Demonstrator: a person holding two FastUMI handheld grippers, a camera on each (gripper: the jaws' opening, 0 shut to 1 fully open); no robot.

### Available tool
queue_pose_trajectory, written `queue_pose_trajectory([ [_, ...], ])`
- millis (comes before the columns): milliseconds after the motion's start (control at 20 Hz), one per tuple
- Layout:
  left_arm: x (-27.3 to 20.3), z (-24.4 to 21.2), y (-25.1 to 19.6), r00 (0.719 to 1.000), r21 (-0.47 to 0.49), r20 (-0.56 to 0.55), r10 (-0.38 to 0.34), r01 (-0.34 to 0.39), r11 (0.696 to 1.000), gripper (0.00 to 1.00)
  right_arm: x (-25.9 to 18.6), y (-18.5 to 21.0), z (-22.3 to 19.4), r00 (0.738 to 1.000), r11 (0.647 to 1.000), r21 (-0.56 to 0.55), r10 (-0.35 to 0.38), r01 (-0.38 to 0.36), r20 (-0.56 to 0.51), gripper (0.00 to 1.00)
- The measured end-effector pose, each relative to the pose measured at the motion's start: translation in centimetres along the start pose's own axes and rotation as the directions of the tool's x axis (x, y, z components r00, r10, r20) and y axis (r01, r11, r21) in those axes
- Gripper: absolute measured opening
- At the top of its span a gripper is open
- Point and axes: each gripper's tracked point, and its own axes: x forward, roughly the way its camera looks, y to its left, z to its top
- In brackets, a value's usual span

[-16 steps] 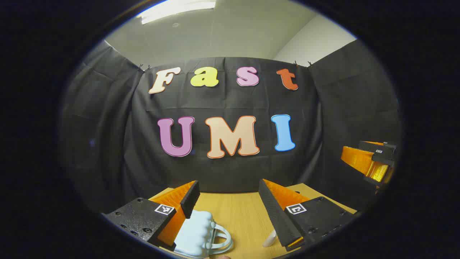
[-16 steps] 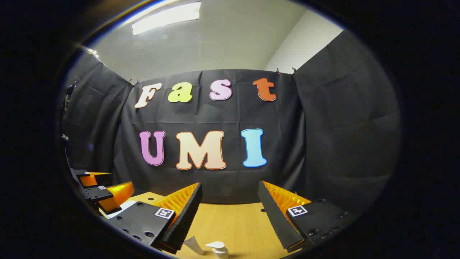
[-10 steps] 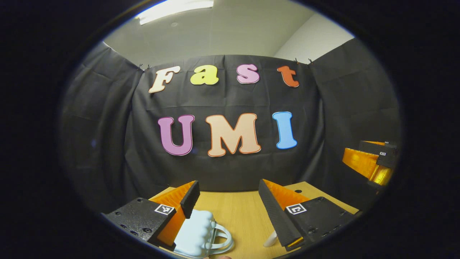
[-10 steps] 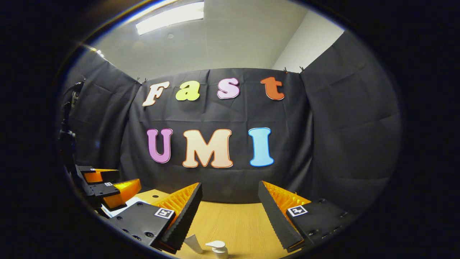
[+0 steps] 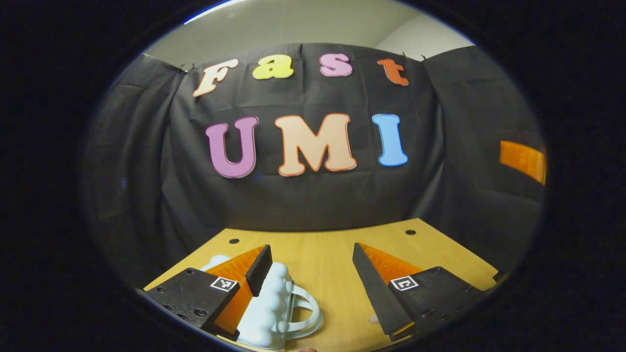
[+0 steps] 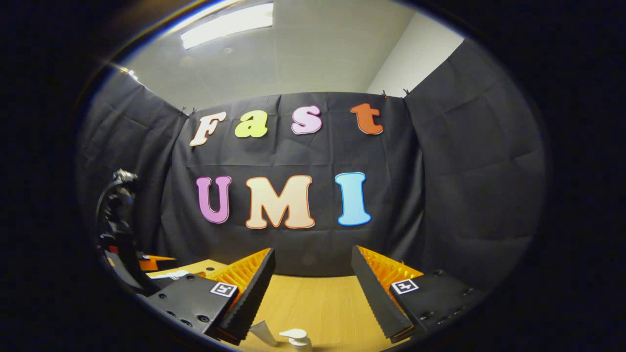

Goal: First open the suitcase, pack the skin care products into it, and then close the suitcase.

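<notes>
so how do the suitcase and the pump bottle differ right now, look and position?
The suitcase is pale blue, ribbed, with a loop handle, and lies at the left gripper's left finger. The pump bottle is white, smaller in view, showing just its pump head, between the right gripper's open fingers. Both rest on the wooden table, ungripped.

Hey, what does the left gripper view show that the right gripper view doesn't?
Left gripper view alone: a pale blue suitcase with a looped handle, lying closed beside the open left tongs. Right gripper view alone: a white pump bottle top and a white tube tip below the open right tongs. Both: the wooden table and black cloth wall.
</notes>
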Motion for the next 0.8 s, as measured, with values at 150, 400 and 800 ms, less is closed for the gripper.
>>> queue_pose_trajectory([
  [150, 1.8, -3.8, -0.8, 0.994, -0.033, -0.104, -0.038, 0.035, 0.999, 0.98, -0.1, -0.5, -1.1, 0.999, 0.999, -0.018, -0.038, 0.037, -0.031, 0.98],
  [400, 3.4, -8.7, -1.7, 0.969, -0.086, -0.238, -0.072, 0.053, 0.995, 0.98, 0.0, -0.6, -2.0, 0.996, 0.997, -0.048, -0.063, 0.06, -0.06, 0.98],
  [800, 5.0, -14.4, -1.6, 0.913, -0.09, -0.405, -0.039, 0.002, 0.996, 0.98, 0.8, -0.4, -3.4, 0.992, 0.994, -0.084, -0.073, 0.065, -0.1, 0.98],
])
